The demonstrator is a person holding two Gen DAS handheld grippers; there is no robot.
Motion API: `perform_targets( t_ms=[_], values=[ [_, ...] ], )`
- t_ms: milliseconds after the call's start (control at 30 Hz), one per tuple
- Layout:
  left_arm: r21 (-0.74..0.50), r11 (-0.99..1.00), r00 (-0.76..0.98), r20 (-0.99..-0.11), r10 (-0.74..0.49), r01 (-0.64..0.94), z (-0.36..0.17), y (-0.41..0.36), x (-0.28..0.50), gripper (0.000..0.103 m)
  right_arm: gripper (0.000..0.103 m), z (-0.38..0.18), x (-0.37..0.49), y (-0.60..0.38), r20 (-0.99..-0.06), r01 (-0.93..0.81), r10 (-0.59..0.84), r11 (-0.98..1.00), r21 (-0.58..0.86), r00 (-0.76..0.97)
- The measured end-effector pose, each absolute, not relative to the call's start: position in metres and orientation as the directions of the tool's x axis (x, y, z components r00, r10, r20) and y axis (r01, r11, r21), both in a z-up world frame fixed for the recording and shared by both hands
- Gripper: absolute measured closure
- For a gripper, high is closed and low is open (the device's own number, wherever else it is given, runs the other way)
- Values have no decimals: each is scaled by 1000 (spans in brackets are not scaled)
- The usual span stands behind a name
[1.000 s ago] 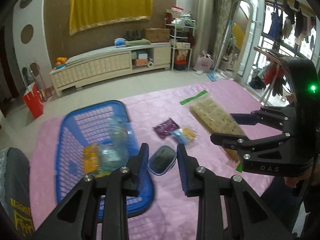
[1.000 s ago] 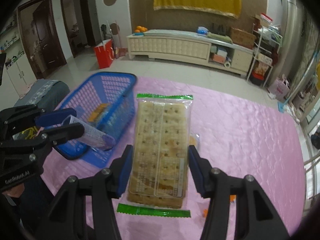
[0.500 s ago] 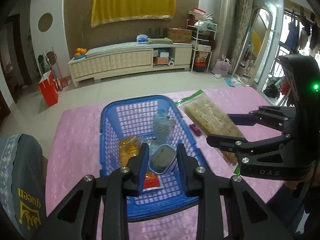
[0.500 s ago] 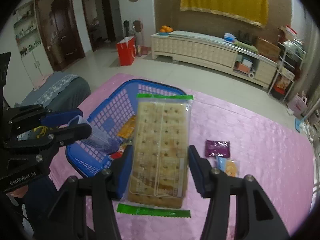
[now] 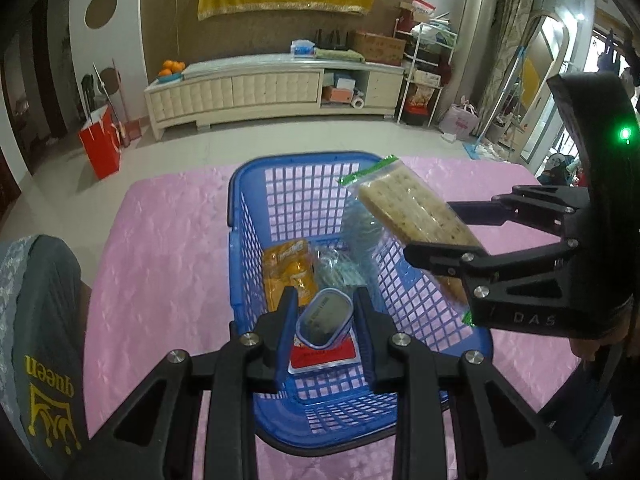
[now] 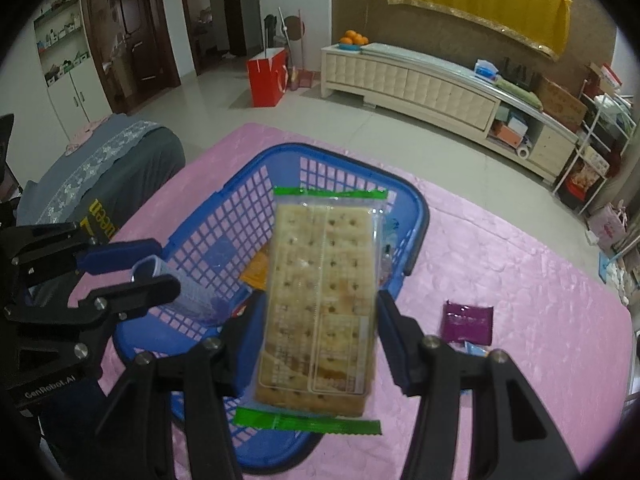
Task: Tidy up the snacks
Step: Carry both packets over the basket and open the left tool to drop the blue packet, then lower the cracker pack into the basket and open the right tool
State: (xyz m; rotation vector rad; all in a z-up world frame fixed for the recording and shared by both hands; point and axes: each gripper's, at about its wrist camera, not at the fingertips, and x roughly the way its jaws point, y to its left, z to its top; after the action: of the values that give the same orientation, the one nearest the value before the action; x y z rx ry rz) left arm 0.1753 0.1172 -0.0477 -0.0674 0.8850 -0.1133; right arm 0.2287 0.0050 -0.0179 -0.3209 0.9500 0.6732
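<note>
A blue plastic basket (image 5: pixel 240 216) (image 6: pixel 244 184) sits on the pink tablecloth. My left gripper (image 5: pixel 325 320) is shut on a small blue-rimmed packet (image 5: pixel 324 318) and holds it over the basket's near end; it also shows in the right wrist view (image 6: pixel 132 268). My right gripper (image 6: pixel 318 320) is shut on a long cracker pack (image 6: pixel 320 300) with green ends and holds it over the basket's right side (image 5: pixel 416 216). In the basket lie an orange packet (image 5: pixel 286 276), a red packet (image 5: pixel 324 354) and clear wrapped snacks (image 5: pixel 360 232).
A purple packet (image 6: pixel 466 322) and a blue-orange packet (image 6: pixel 476 350) lie on the cloth right of the basket. A grey cushion (image 5: pixel 40 320) sits at the table's left edge. A cream sideboard (image 5: pixel 272 88) and a red bag (image 5: pixel 100 144) stand across the floor.
Both grippers moved left over the basket with their snacks. The left gripper carried the small packet from above the cloth to above the basket; the cracker pack now hangs over the basket's right side.
</note>
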Motion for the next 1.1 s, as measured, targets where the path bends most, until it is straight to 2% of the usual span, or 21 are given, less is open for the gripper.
perform_targets(
  t_ms=[467, 533, 567, 600, 700, 1100],
  values=[
    [-117, 985, 571, -803, -168, 125, -69, 97, 197, 76, 45, -16, 230, 5, -827, -663, 379, 749, 11, 414],
    [-104, 987, 576, -802, -157, 124, -69, 95, 198, 67, 45, -15, 230, 4, -827, -664, 382, 747, 13, 413],
    [-101, 988, 580, -801, -152, 119, -67, 96, 199, 52, 45, -15, 230, 3, -826, -663, 383, 748, 13, 415],
    [-99, 988, 584, -798, -148, 115, -65, 96, 199, 43, 45, -14, 229, 2, -825, -661, 384, 750, 16, 415],
    [-88, 988, 593, -792, -144, 123, -59, 95, 197, 40, 45, -11, 228, -3, -818, -655, 396, 755, 31, 417],
    [-89, 996, 642, -762, -78, 16, -35, 137, 184, 40, 45, -5, 233, 1, -814, -654, 416, 754, 59, 406]
  ],
)
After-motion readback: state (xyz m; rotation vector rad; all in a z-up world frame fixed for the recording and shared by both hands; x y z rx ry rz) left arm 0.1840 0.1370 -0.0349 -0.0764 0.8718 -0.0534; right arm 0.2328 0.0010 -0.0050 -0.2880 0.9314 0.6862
